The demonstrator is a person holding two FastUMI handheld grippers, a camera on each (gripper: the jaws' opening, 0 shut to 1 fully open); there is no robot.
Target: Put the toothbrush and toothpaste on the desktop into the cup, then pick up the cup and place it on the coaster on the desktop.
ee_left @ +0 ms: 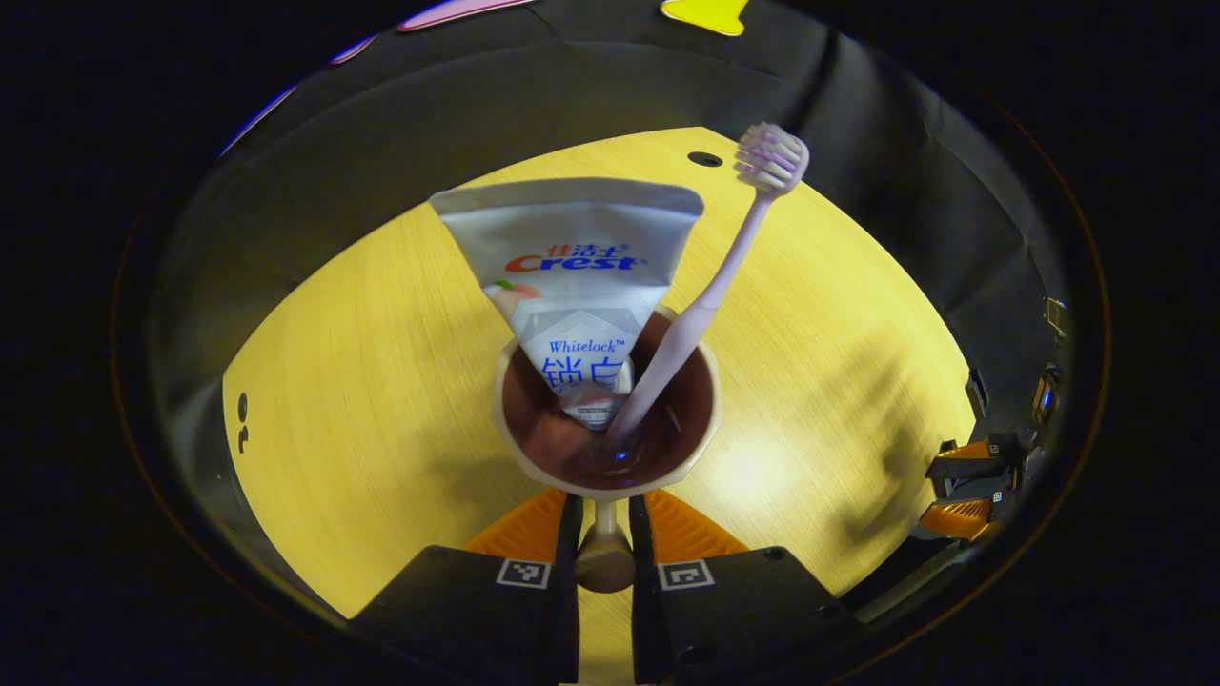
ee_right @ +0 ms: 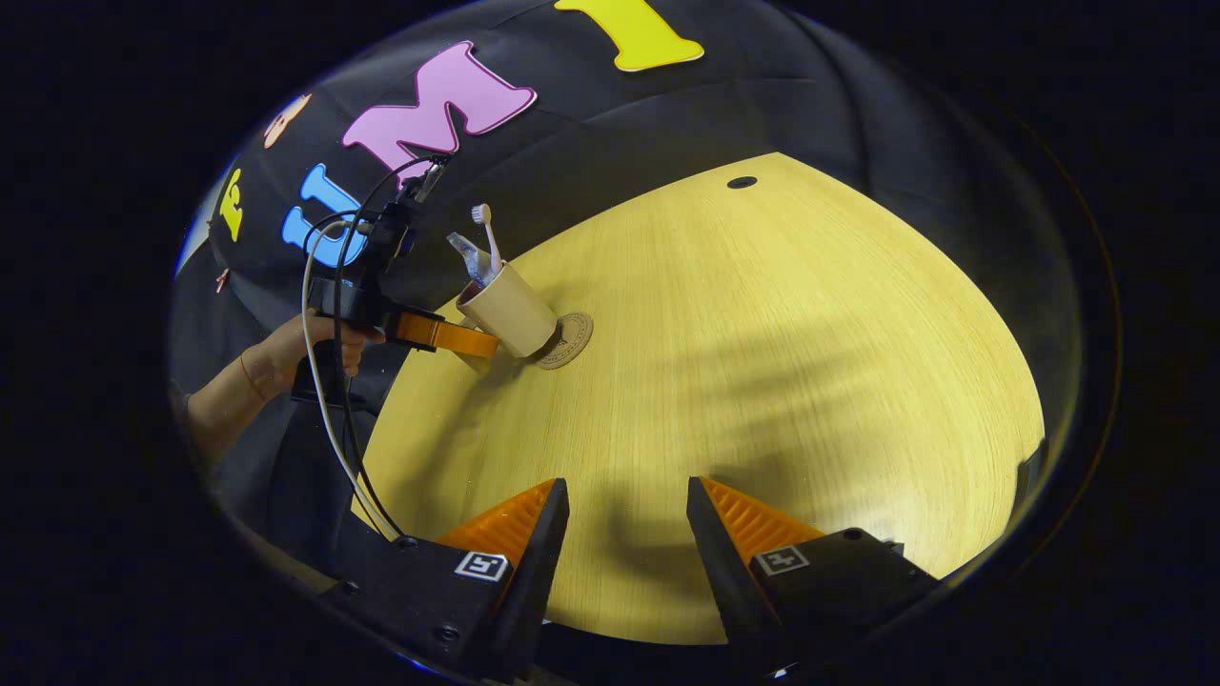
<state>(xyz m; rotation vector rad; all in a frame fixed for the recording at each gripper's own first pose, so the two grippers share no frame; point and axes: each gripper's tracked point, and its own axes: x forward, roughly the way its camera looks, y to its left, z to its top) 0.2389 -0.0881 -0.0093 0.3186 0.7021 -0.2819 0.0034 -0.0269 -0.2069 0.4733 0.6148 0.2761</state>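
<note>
While the left gripper (ee_left: 604, 534) clamps the handle of the beige brown-lined cup (ee_left: 604, 419), loaded and tilted over the round cork coaster (ee_right: 564, 339), placement is judged underway; next: level, lower, release. Right gripper (ee_right: 627, 524) gapes idle.

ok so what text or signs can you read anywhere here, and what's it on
toothpaste tube: a printed label, not read off here.
left gripper: square coded markers, no words.
right gripper: the same markers, no words.
cup, toothbrush, coaster: no legible text.
</note>
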